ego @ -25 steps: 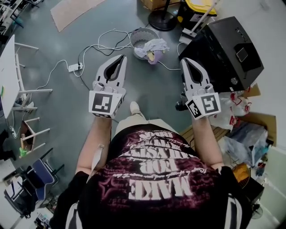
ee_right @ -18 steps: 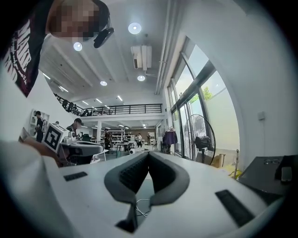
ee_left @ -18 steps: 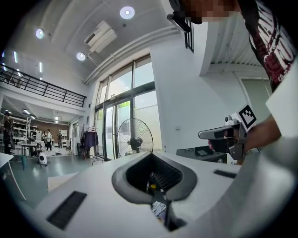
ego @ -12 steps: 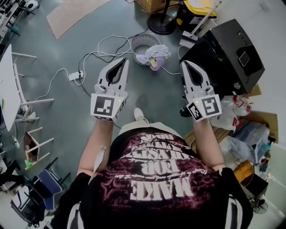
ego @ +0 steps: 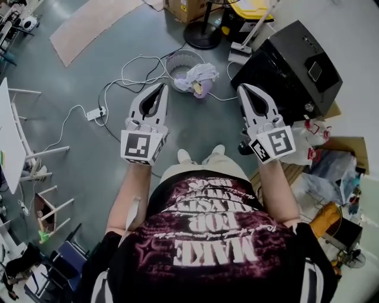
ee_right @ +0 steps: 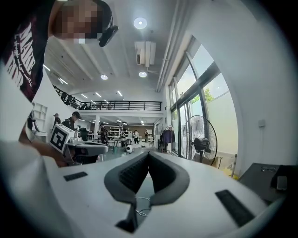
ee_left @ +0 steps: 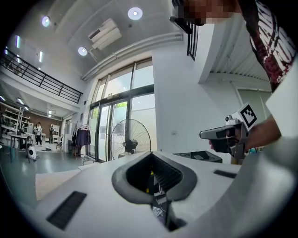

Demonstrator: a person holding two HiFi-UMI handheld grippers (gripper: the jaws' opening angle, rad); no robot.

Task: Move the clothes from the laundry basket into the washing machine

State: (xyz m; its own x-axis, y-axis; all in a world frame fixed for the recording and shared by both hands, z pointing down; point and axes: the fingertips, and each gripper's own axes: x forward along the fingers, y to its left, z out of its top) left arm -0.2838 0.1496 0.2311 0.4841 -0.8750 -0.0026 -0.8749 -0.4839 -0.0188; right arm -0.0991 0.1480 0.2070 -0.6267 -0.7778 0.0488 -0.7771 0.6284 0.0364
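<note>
Clothes (ego: 200,76) lie in a pale heap on the floor, spilling against the side of the round wire laundry basket (ego: 176,57), well ahead of both grippers.

Nearest the camera is the person's dark printed shirt (ego: 207,237), with 2 light shoes (ego: 184,157) showing just beyond it on the grey floor (ego: 89,165). The arms reach forward, holding the 2 grippers level and side by side but well apart. The left gripper (ego: 161,87) has its fingers (ee_left: 100,186) closed tip to tip, and its own view shows nothing held between them. The right gripper (ego: 242,89) is the same: its fingers (ee_right: 195,190) meet at the tips with nothing between them.

Beyond the left gripper, a white power strip (ego: 93,113) lies on the floor, its cables (ego: 133,64) looping toward the basket. Just beside the right gripper, on its outer side, stands the black washing machine (ego: 293,59). White plastic bags (ego: 305,139) are piled near its closer corner.

The basket and clothes sit between the 2 grippers' lines, farther out, near the machine's front. Past the basket are the round base of a standing fan (ego: 202,35) and a cardboard box (ego: 182,7).
</note>
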